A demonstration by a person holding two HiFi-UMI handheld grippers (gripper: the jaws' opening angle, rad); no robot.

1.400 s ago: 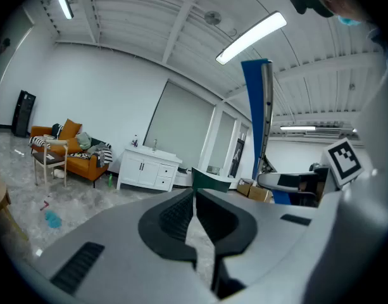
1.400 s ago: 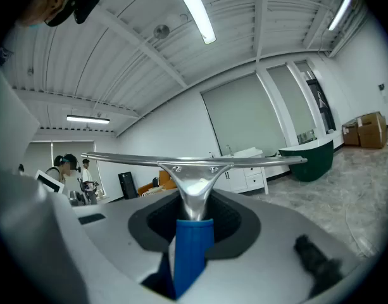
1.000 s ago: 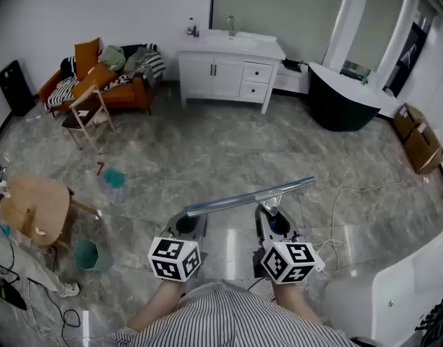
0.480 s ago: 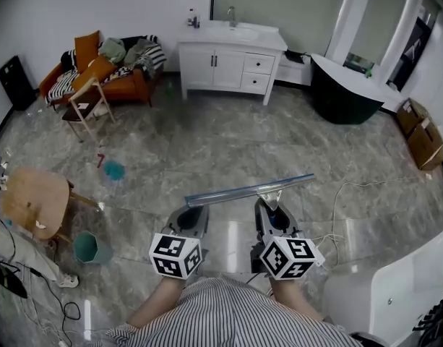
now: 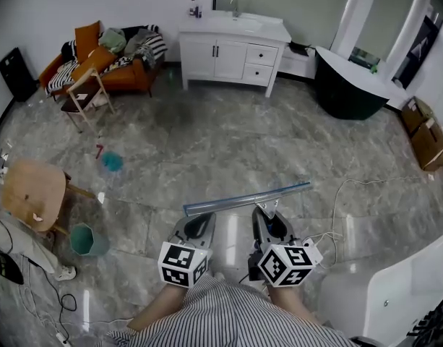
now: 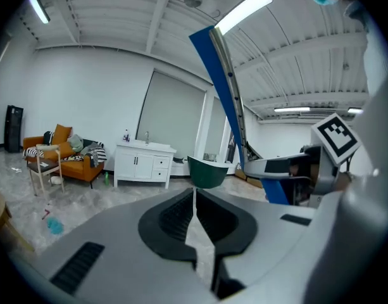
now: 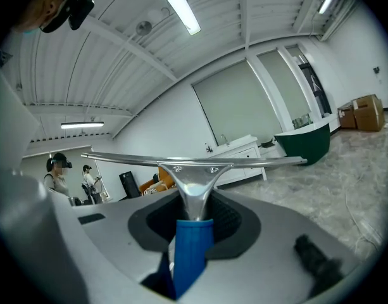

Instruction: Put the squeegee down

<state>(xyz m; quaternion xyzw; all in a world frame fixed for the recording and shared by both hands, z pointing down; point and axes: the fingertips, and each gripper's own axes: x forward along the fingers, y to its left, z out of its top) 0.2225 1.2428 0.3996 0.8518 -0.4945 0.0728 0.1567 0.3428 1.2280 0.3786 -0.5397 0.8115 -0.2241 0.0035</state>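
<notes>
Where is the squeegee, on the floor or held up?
Held up: the right gripper clamps the squeegee by its blue handle, above the floor.

Looks like a mocked-up home bathroom and lounge corner inside a big studio hall: white vanity (image 5: 232,45) with sink and tap at the far wall, dark green freestanding tub (image 5: 351,85) far right, orange sofa (image 5: 105,67) piled with clothes far left, glossy marble-look floor (image 5: 207,143). Ribbed industrial ceiling (image 7: 118,49), strip lights (image 7: 175,5) and cardboard boxes (image 5: 427,139) on the right say hall, not house
</notes>
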